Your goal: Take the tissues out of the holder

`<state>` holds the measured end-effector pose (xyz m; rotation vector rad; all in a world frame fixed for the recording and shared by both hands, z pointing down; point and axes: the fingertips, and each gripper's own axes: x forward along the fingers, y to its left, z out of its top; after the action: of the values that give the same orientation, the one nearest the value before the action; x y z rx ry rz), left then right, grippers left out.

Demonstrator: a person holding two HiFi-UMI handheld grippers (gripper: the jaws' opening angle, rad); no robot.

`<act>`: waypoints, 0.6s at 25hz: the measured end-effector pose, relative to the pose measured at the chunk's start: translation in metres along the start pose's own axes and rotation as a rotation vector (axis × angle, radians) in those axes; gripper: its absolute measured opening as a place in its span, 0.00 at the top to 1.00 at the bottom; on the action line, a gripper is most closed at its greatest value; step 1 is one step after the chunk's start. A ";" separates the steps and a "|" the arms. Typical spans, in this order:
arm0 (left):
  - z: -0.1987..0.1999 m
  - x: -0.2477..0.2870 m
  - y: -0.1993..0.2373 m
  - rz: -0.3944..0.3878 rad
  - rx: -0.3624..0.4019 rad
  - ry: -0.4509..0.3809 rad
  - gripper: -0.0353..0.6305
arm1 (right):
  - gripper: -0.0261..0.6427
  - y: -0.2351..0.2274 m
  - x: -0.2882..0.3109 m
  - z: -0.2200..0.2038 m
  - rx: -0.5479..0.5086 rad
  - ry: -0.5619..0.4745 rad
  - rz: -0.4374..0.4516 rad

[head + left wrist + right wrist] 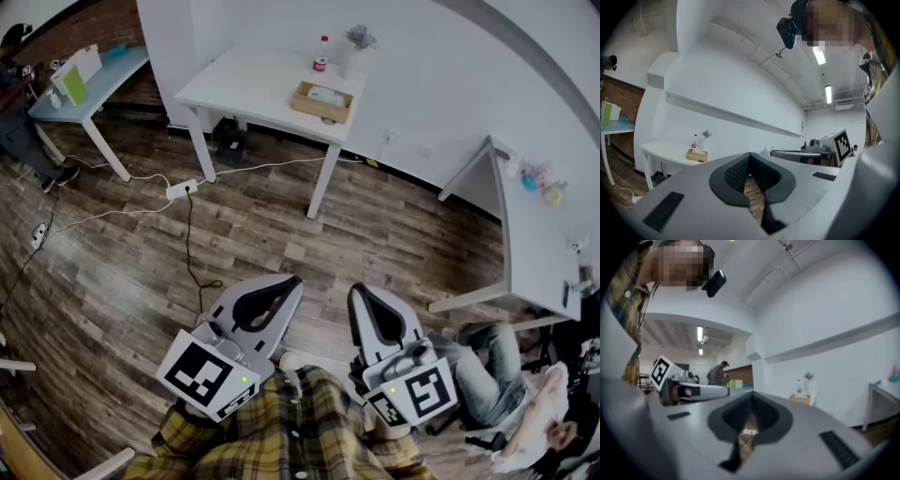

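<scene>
Office-like lab, white worktables (246, 86), wood-plank floor (281, 230), trailing power strip (181, 189) cables

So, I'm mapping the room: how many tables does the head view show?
3: the white table bearing the tissue holder at top centre, a blue-topped table at top left, a second white table at right. Others may be hidden.

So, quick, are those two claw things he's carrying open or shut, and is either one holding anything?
Left gripper: closed, holding nothing.
Right gripper: closed, holding nothing.
</scene>
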<state>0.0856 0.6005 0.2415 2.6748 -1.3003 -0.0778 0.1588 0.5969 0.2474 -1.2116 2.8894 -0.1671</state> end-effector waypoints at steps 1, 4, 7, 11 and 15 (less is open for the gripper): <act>0.000 0.001 0.000 0.000 -0.004 0.003 0.93 | 0.95 0.000 0.000 0.001 0.001 -0.002 0.000; -0.001 0.002 -0.001 0.002 -0.013 0.005 0.93 | 0.95 -0.001 -0.001 0.001 -0.001 -0.005 0.001; -0.001 0.003 0.000 0.007 -0.023 0.007 0.93 | 0.95 -0.001 0.000 0.001 -0.006 -0.007 0.002; -0.001 0.003 -0.002 0.004 -0.015 0.001 0.93 | 0.95 0.000 -0.002 0.001 -0.005 -0.002 0.005; -0.001 0.008 -0.007 0.008 -0.017 -0.003 0.93 | 0.95 -0.003 -0.007 0.002 -0.009 -0.001 0.013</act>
<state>0.0963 0.5986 0.2415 2.6559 -1.3053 -0.0912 0.1664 0.5995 0.2453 -1.1936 2.9000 -0.1533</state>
